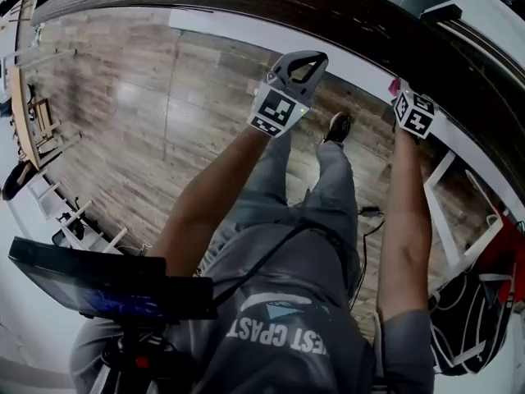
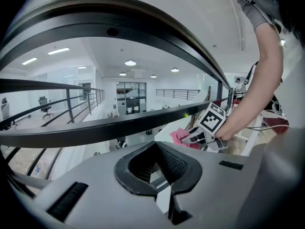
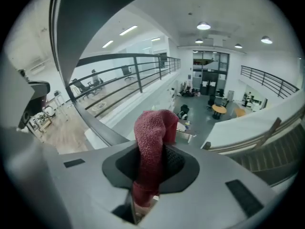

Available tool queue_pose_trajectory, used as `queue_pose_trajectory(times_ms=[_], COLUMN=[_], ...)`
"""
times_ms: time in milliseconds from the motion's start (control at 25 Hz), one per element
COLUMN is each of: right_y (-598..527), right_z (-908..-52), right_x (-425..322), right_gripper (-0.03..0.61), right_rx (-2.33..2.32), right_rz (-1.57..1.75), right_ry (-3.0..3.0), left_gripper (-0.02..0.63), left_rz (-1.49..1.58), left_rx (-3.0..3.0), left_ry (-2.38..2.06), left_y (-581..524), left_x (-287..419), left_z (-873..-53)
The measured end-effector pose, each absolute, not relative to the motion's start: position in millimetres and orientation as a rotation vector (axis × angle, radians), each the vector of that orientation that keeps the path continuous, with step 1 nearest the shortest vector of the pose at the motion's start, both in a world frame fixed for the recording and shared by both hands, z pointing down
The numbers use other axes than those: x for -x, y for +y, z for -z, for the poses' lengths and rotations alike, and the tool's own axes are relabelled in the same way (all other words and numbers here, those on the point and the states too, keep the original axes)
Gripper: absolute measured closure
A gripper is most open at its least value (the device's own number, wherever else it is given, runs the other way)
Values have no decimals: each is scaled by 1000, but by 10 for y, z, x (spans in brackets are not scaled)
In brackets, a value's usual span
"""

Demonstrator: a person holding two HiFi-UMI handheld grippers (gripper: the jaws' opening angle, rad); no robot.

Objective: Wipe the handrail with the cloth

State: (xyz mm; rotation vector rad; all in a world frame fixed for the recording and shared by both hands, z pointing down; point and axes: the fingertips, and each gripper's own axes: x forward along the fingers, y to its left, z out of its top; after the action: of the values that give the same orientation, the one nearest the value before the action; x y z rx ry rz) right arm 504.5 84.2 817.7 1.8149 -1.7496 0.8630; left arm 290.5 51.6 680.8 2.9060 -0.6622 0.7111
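Observation:
The dark handrail [image 1: 328,15] curves across the top of the head view, above a white ledge. My right gripper [image 1: 400,89] is up at the rail on the right, shut on a pink-red knitted cloth [image 3: 150,142] that stands up out of its jaws. In the left gripper view the same cloth [image 2: 180,136] shows by the rail [image 2: 95,128], with my right gripper [image 2: 198,136] around it. I cannot tell if the cloth touches the rail. My left gripper [image 1: 302,62] is held just short of the rail, to the left, shut with nothing in it [image 2: 159,168].
A black screen on a stand [image 1: 90,281] sits at the lower left. White frames [image 1: 459,220] and a black bag [image 1: 467,318] stand at the right. Below me are the wooden floor [image 1: 148,113], my shoe [image 1: 338,125] and a cable [image 1: 369,220].

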Motion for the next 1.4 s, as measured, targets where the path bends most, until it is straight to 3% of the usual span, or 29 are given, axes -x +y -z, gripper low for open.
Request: queue_pose_trajectory(times_ms=[200, 560, 800, 960, 1240, 1400], right_y=[443, 502, -4, -218, 102, -136], right_z=[-8213, -8288, -8238, -8226, -8230, -8243], right_x=[-4215, -4341, -3208, -2851, -3392, -3030], right_gripper=[511, 511, 511, 511, 511, 511], right_rx=[-1690, -1953, -1780, -1754, -1968, -1935], right_rz=[-833, -920, -855, -873, -1023, -1001], right_ry=[-1853, -1571, -1831, -1845, -1507, -1570], left_gripper=[611, 611, 611, 611, 611, 611], left_rz=[-693, -651, -661, -651, -622, -634], left_rx=[-2904, -2891, -2894, -2895, -2889, -2873], left_ry=[-645, -645, -663, -668, -652, -649], left_y=[305, -405, -250, -449, -974, -925], left_x=[-2513, -1551, -1383, -1026, -286, -312], left_z=[-6922, -6974, -6966, -6926, -6782, -6858])
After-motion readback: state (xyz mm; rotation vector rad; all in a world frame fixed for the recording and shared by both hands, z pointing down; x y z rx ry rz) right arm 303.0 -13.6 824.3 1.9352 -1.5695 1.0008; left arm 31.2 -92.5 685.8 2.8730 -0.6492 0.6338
